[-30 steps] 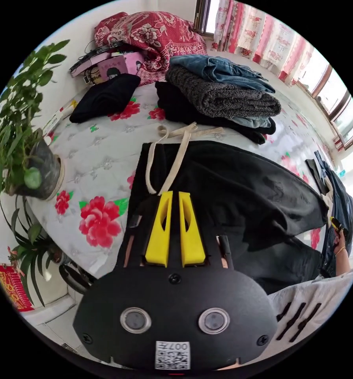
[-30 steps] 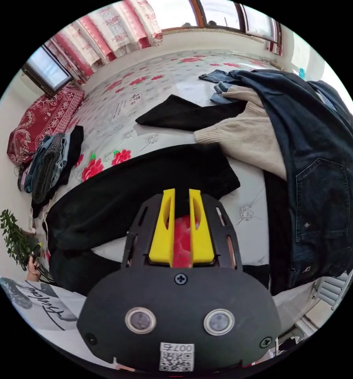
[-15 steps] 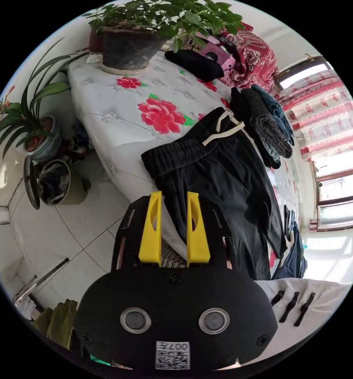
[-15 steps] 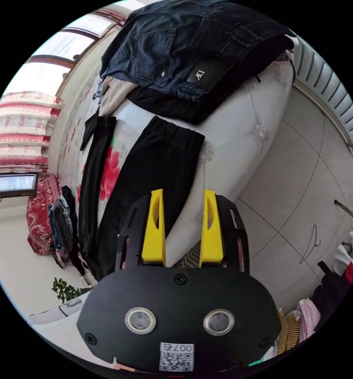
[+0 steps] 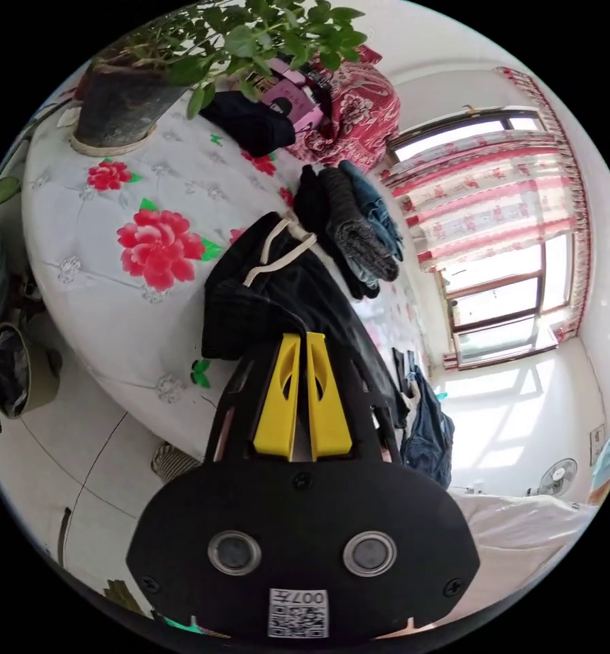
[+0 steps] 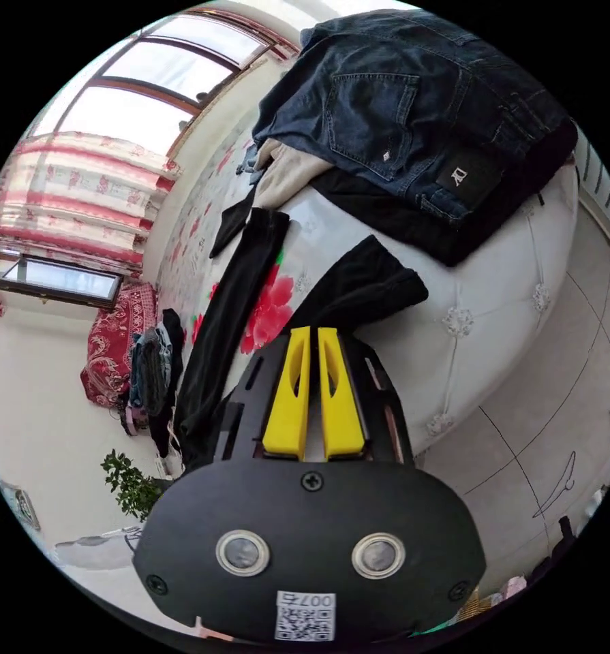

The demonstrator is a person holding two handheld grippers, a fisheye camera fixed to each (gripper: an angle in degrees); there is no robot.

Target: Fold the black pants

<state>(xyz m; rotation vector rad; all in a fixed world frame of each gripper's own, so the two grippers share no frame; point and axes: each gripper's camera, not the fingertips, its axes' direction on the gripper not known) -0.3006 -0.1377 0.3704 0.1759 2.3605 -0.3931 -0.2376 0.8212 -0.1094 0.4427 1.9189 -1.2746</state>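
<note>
Your left tongs pinch the black pants near the waistband; your right tongs pinch a leg hem, both on the bed edge

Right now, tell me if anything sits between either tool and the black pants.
Nothing visible does. The left tool is closed at the pants by the waistband end, and the right tool is closed at the leg end. The folded stack and jeans lie off to the side.
</note>
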